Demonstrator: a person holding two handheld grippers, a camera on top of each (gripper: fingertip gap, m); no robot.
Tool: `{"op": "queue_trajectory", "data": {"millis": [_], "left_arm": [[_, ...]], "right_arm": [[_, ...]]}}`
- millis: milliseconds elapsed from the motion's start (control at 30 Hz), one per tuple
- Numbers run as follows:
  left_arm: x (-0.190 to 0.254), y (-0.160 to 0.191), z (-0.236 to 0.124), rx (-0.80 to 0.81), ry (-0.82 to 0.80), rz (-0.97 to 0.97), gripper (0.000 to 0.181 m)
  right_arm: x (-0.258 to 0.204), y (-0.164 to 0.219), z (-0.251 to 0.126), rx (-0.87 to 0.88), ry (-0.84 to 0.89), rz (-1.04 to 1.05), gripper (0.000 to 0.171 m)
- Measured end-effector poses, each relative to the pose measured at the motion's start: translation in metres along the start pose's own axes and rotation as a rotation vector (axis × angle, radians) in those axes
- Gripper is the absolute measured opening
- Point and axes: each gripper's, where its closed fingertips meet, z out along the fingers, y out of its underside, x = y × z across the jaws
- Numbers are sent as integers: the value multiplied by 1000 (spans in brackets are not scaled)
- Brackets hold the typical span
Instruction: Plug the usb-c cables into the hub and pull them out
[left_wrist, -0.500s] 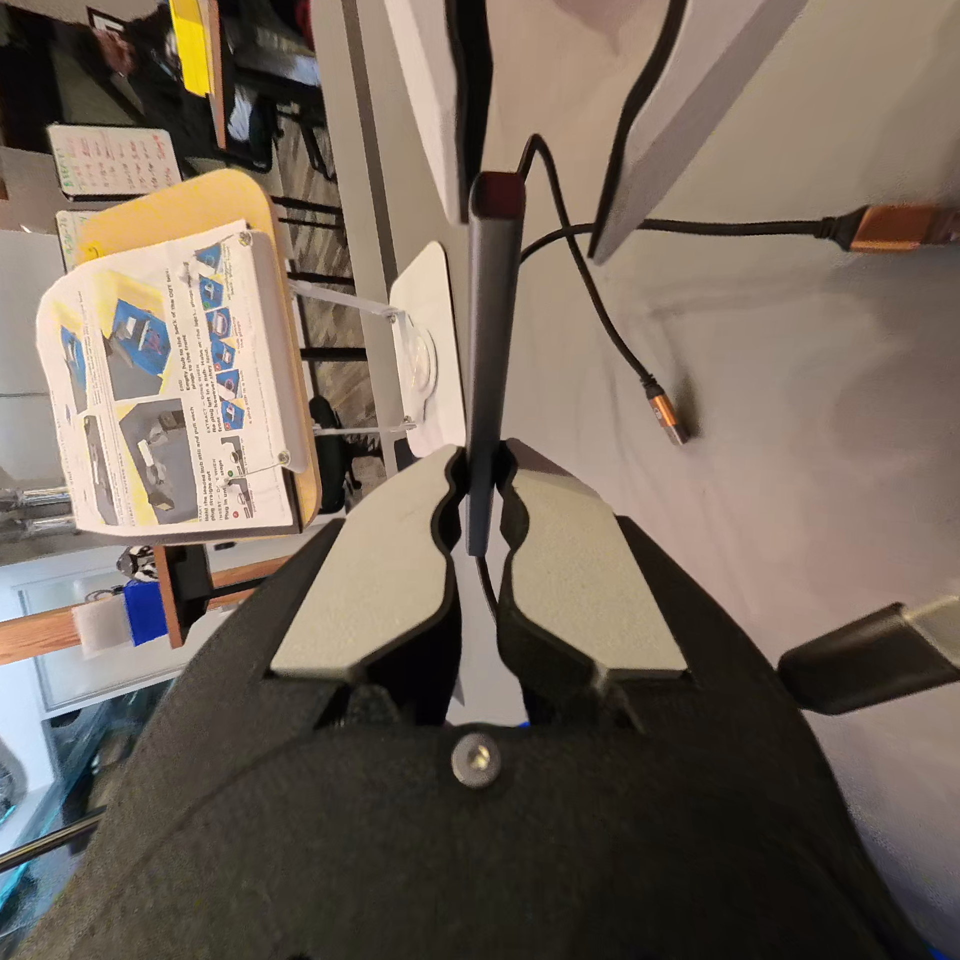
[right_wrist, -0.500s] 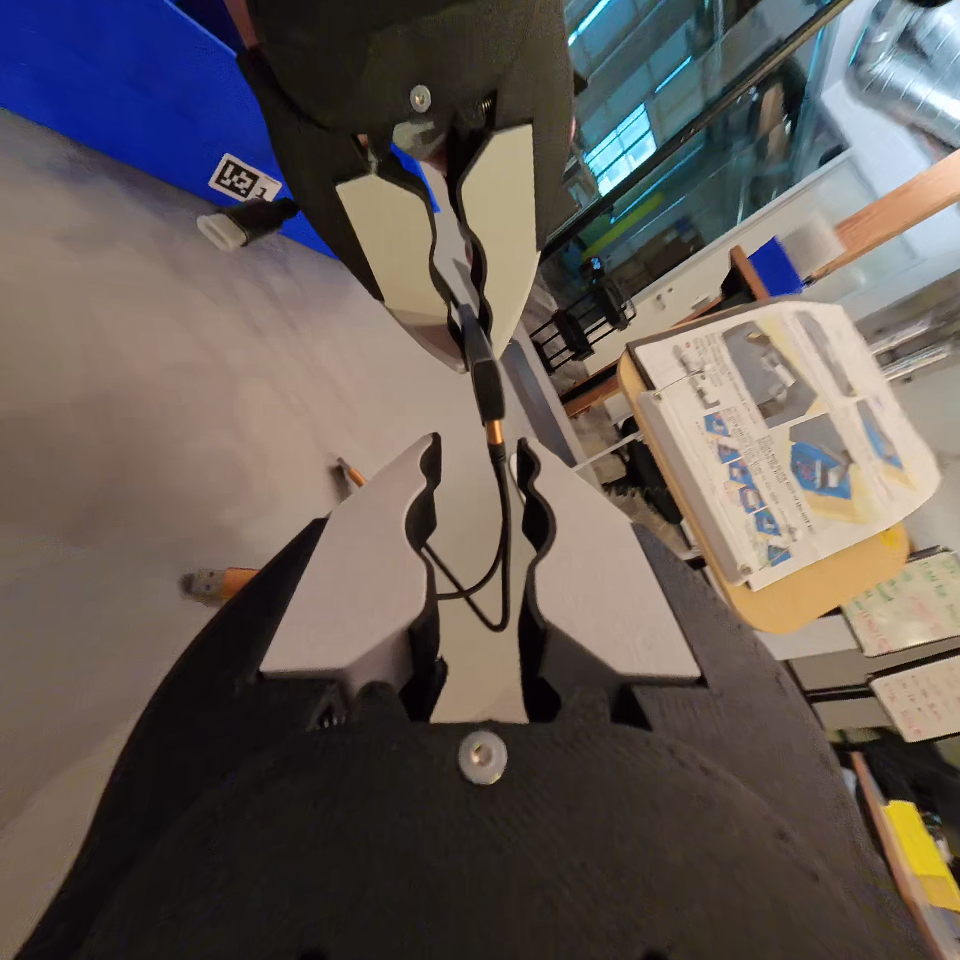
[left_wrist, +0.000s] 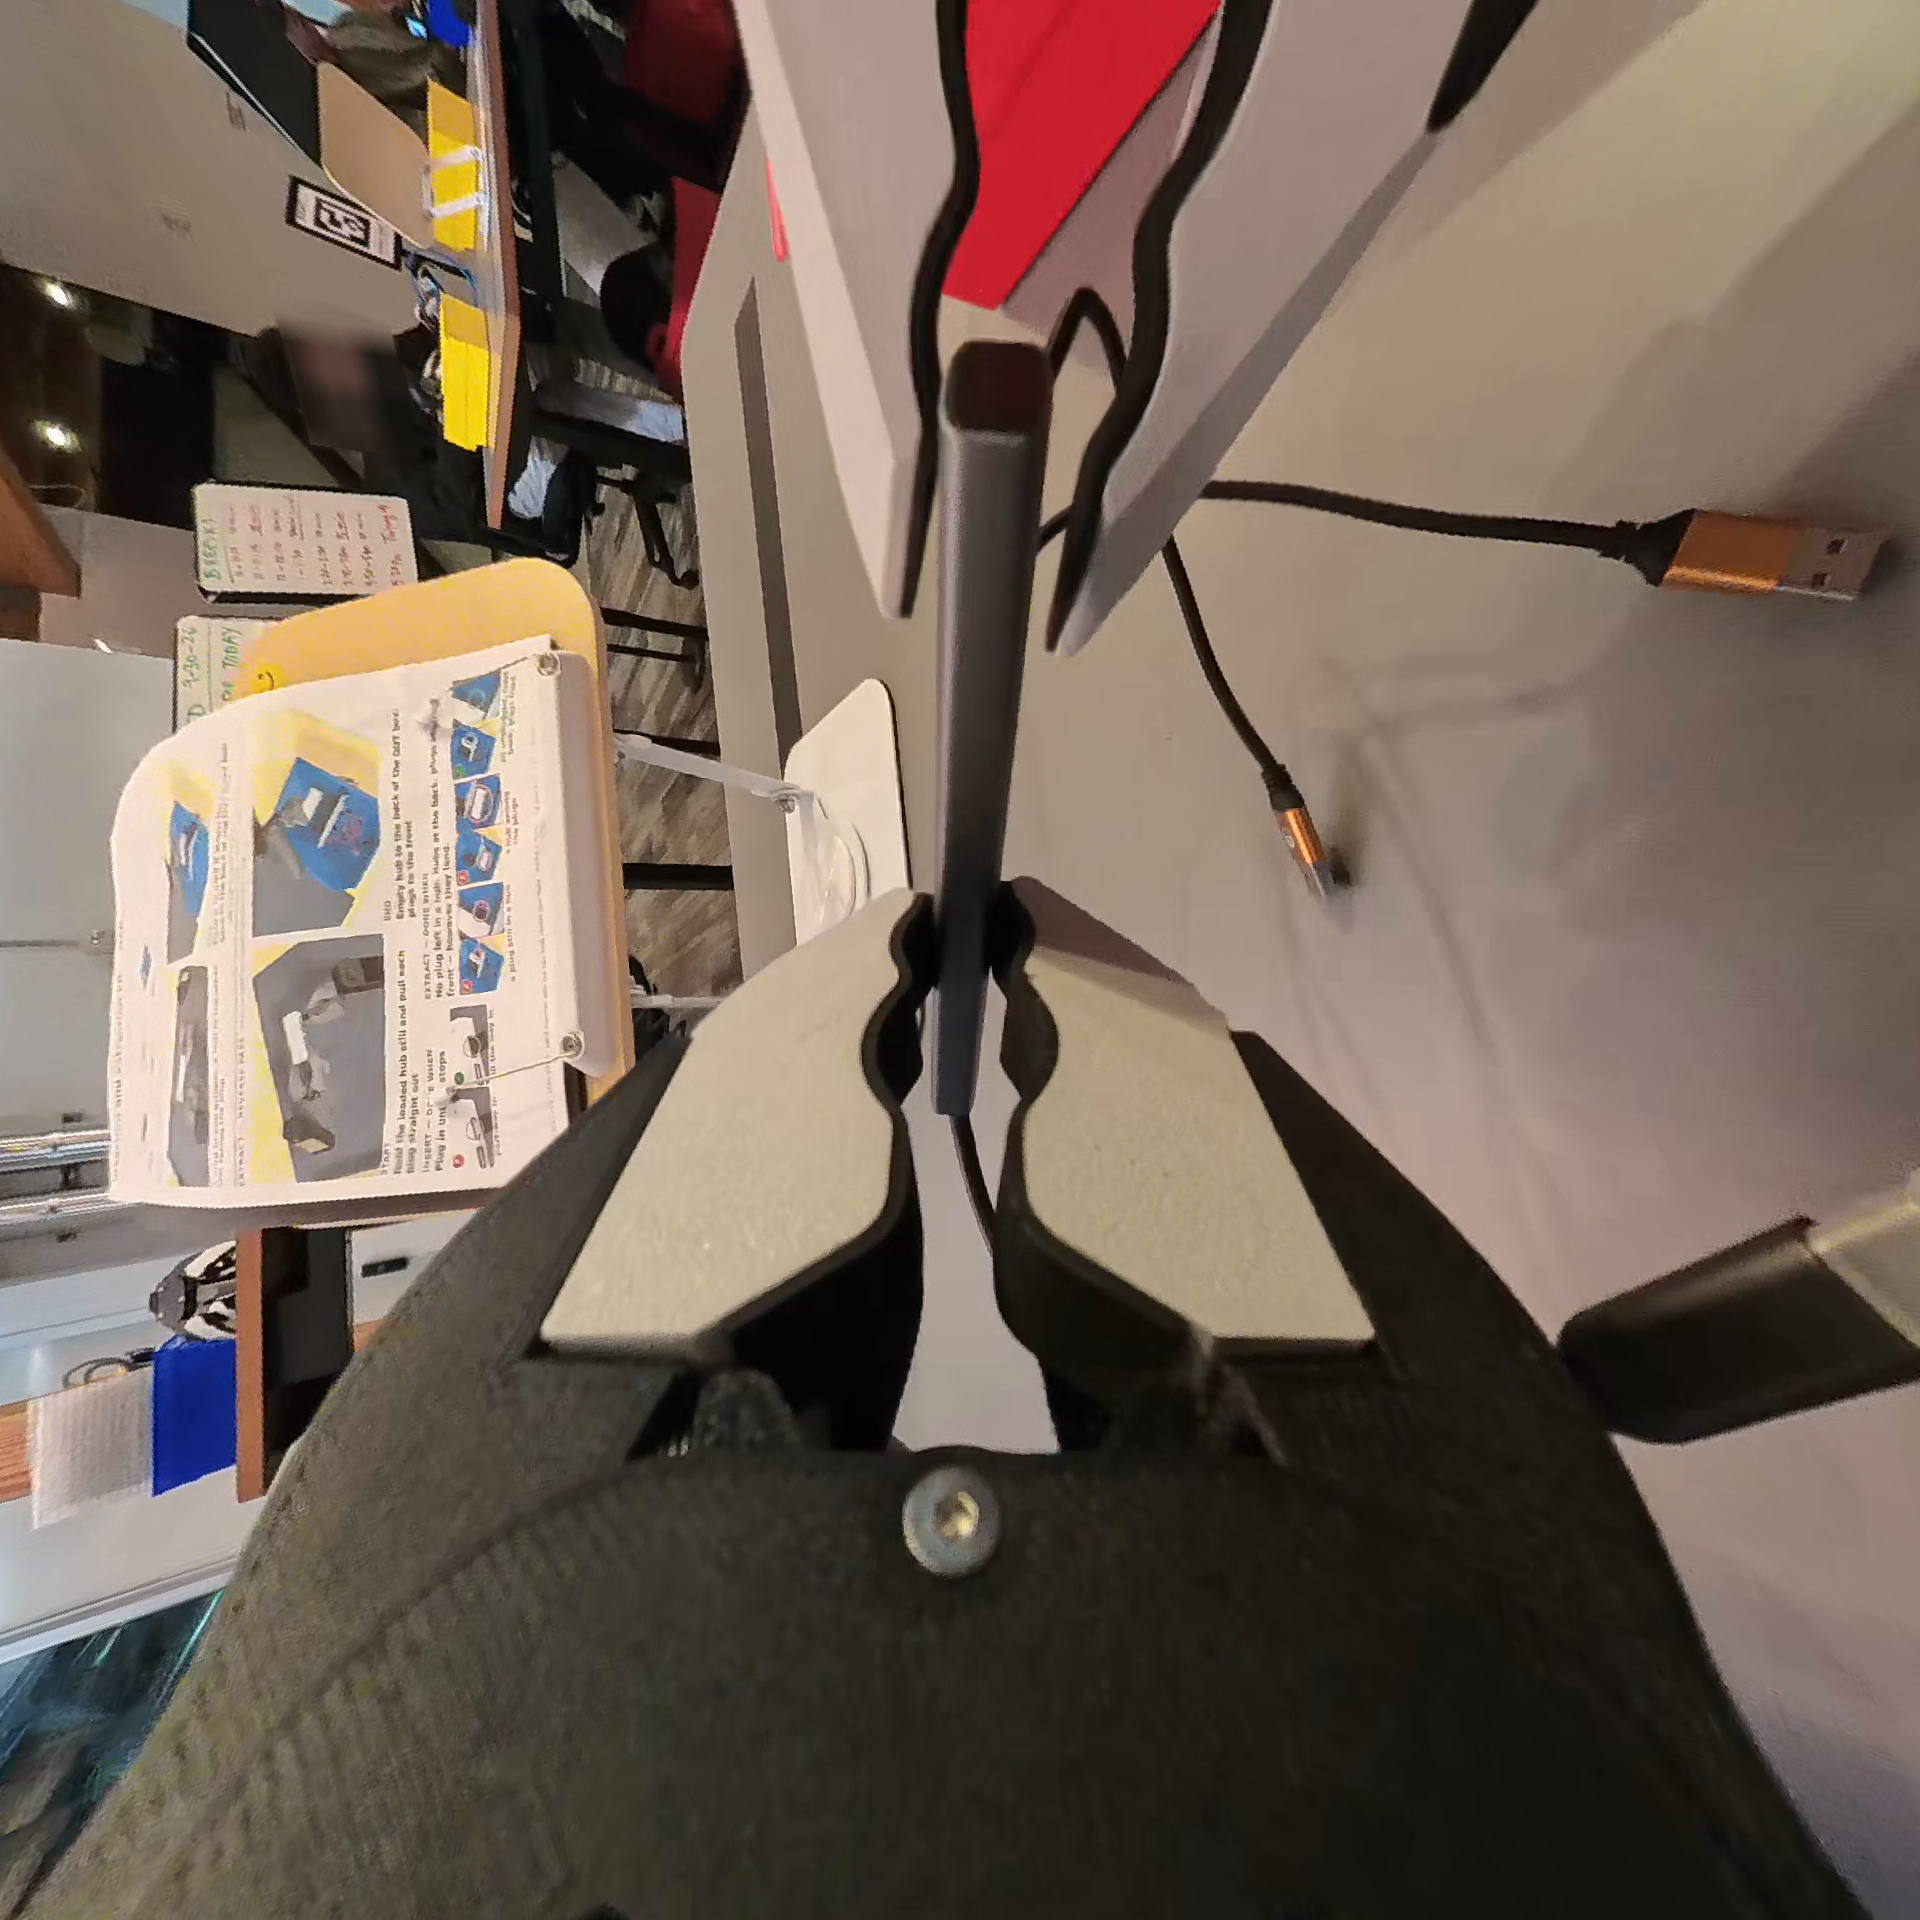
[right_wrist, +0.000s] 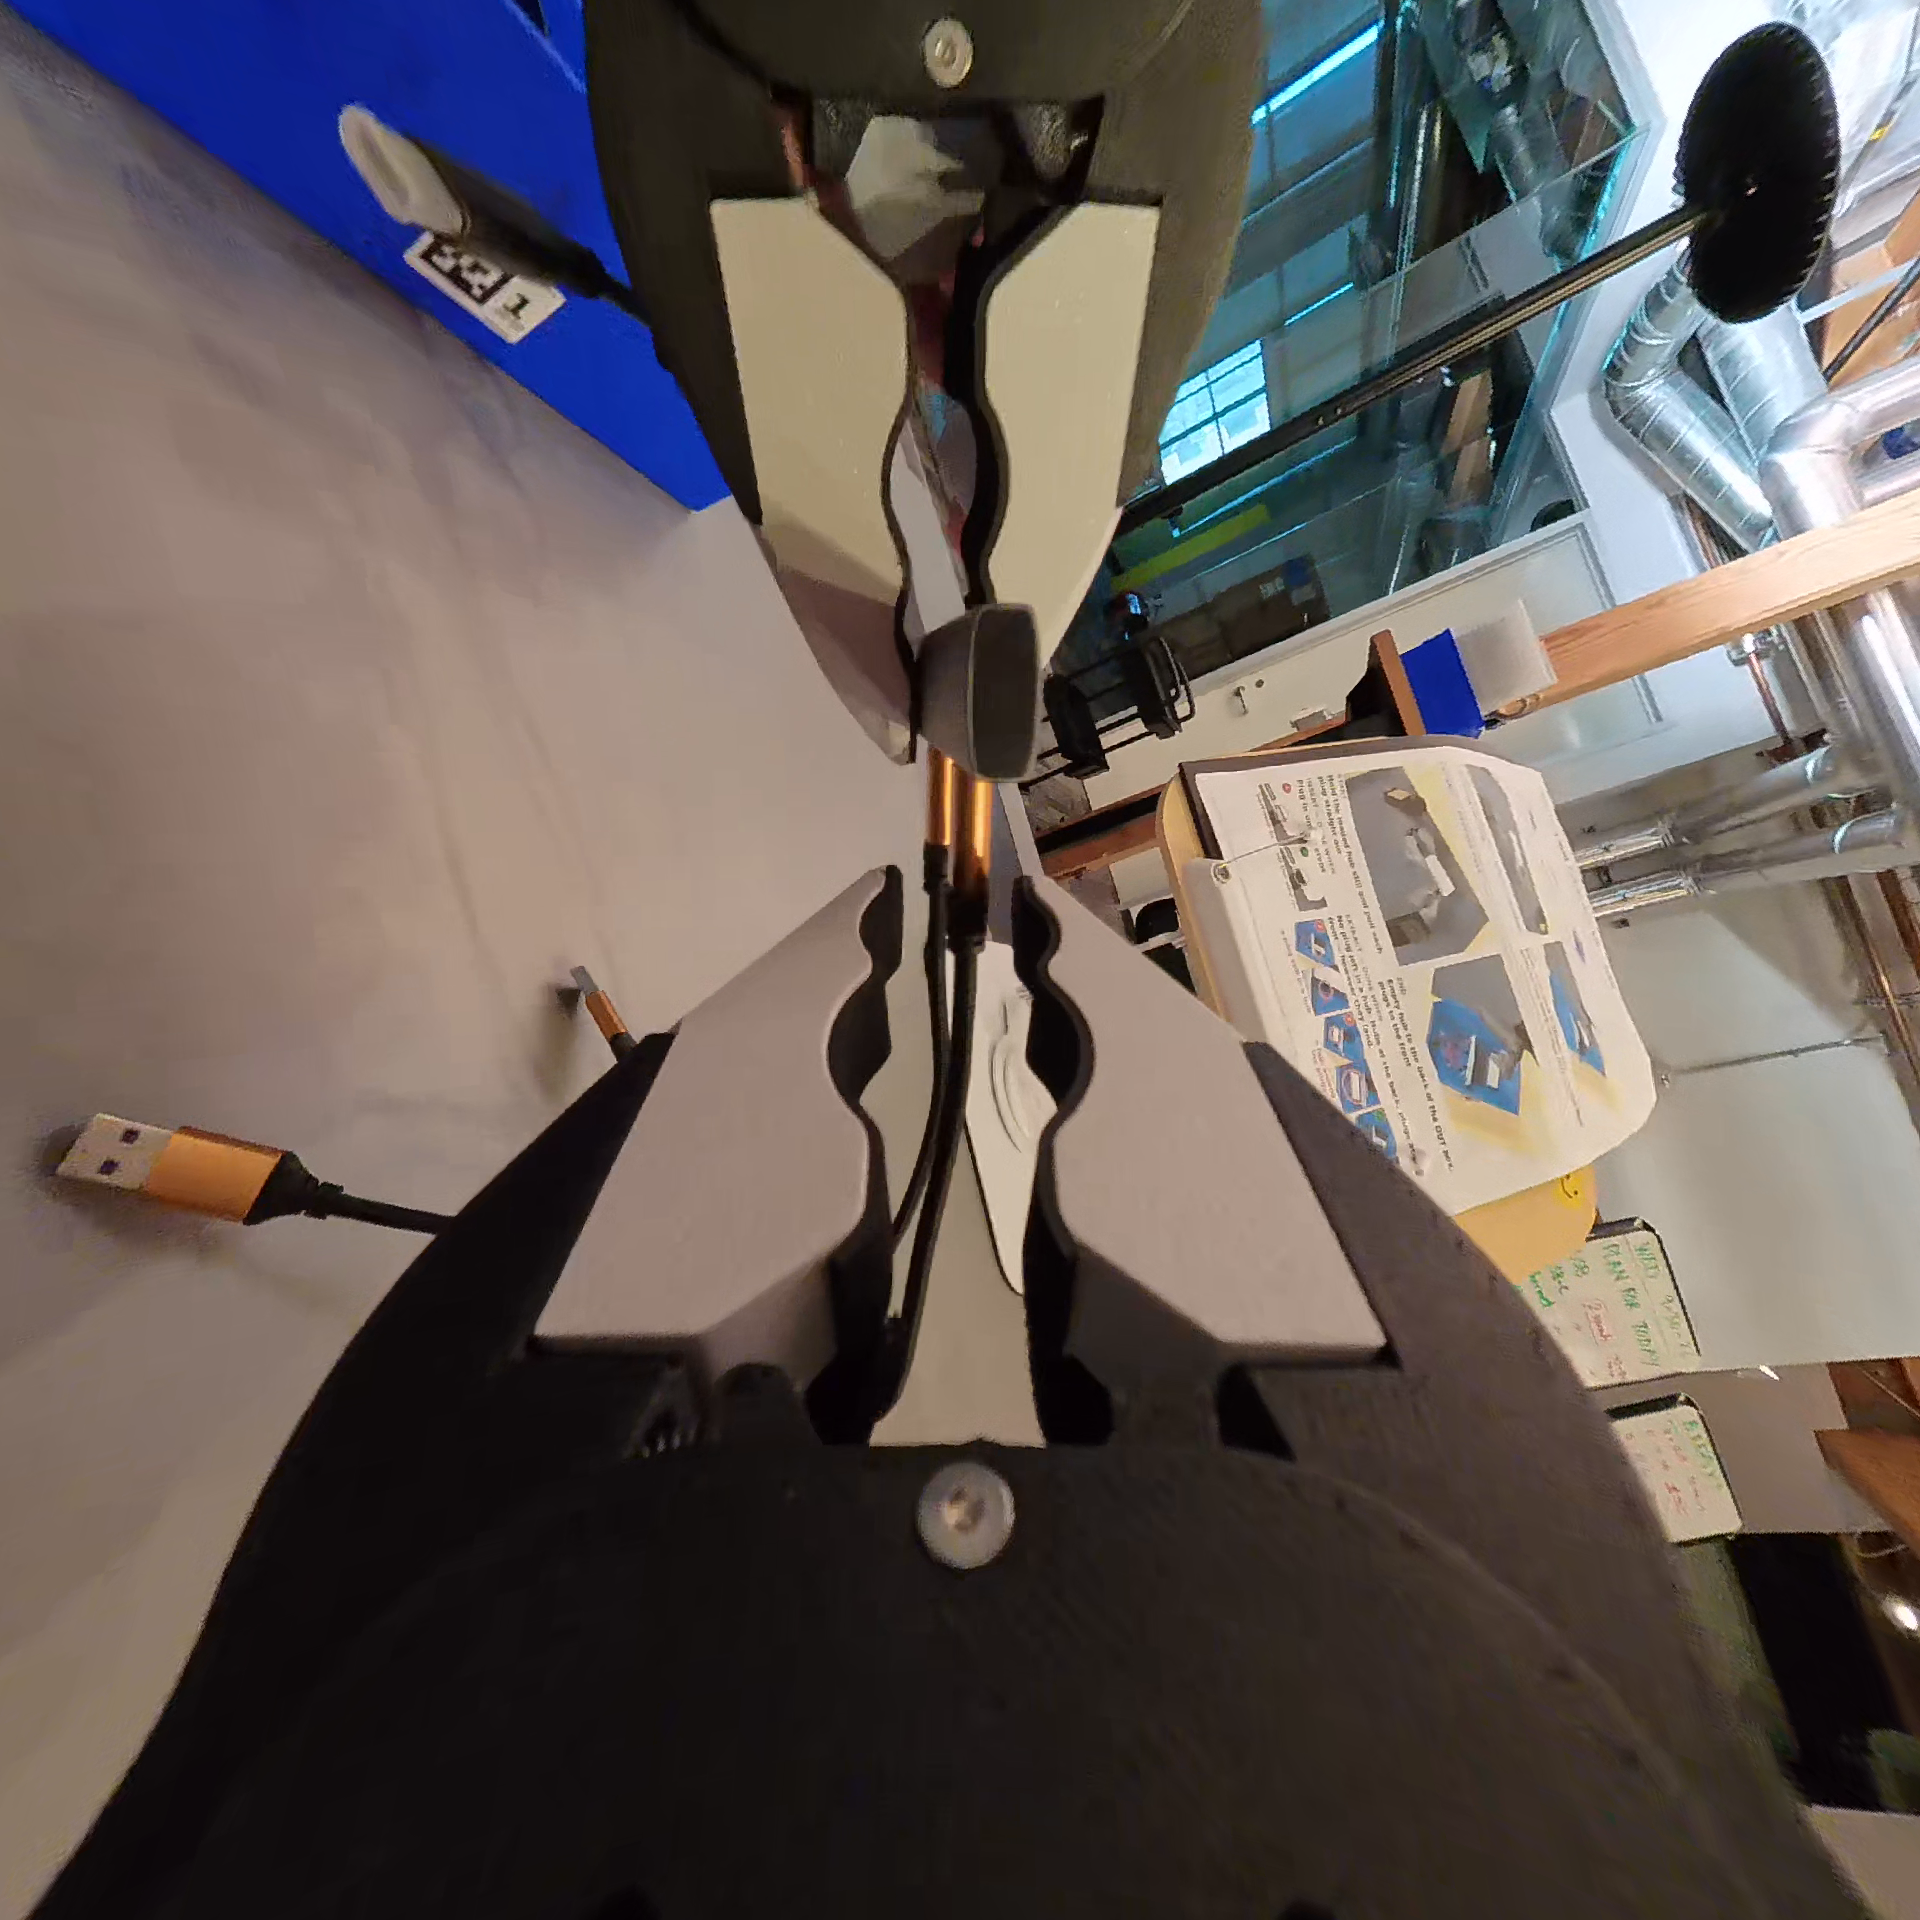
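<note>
Hub (left_wrist: 982, 717) stands edge-on at frame centre in the left wrist view, pinched at its near end by the left claw (left_wrist: 961, 940), lifted off the grey surface (left_wrist: 1558, 935). Two copper plugs (right_wrist: 961, 836) sit in its far end, centre of the right wrist view. Right claw (right_wrist: 954, 894) is spread, its fingers (right_wrist: 748, 1122) either side of the two cables without touching, though that is hard to judge. Loose copper USB-A plug (right_wrist: 171, 1179) lies lower left, a small plug (right_wrist: 601, 1013) beside it.
</note>
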Motion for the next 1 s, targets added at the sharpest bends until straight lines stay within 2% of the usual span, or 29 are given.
{"op": "queue_trajectory", "data": {"millis": [400,500,633,767,867,967,1000], "left_arm": [[5,-12,2,26,16,37,10],[5,-15,1,34,18,45,10],[5,-17,1,38,14,41,10],[6,-20,0,51,16,42,10],[6,-25,0,60,16,52,10],[8,-29,0,65,23,61,10],[8,-29,0,65,25,66,10]], "right_arm": [[-11,-13,10,3,-19,-50,20],[-6,-8,12,-19,2,-56,6],[-6,-5,14,-27,-13,-33,3],[-13,1,18,-64,-54,-6,23],[-16,8,21,-95,-66,-13,23],[-10,11,23,-112,-31,-23,7],[-10,11,22,-113,-29,-24,6]]}}
